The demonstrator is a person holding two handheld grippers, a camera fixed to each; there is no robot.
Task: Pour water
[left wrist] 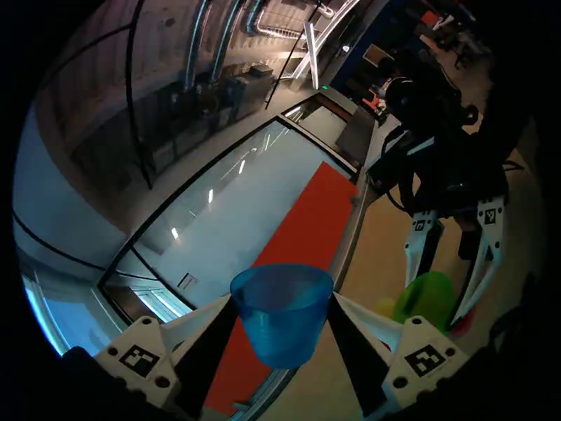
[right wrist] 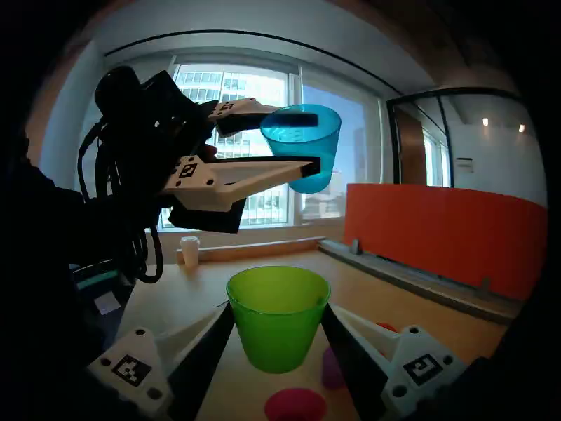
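Observation:
A translucent blue cup [left wrist: 282, 321] is clamped between the fingers of my left gripper [left wrist: 280, 326], upright in the left gripper view. The right gripper view shows that same blue cup [right wrist: 303, 144] held high by the left gripper [right wrist: 298, 144], above and beyond a green cup [right wrist: 278, 324]. My right gripper [right wrist: 278, 330] is shut on the green cup, which stands upright over the wooden table [right wrist: 196, 281]. From the left gripper view, the green cup [left wrist: 424, 298] and right gripper [left wrist: 449, 295] sit lower right. I cannot tell whether either cup holds water.
A small white paper cup [right wrist: 188, 250] stands at the table's far edge by the window. Pink discs [right wrist: 295, 405] lie on the table below the green cup. An orange partition [right wrist: 449, 228] runs along the right. A person's dark sleeve [right wrist: 42, 231] is at left.

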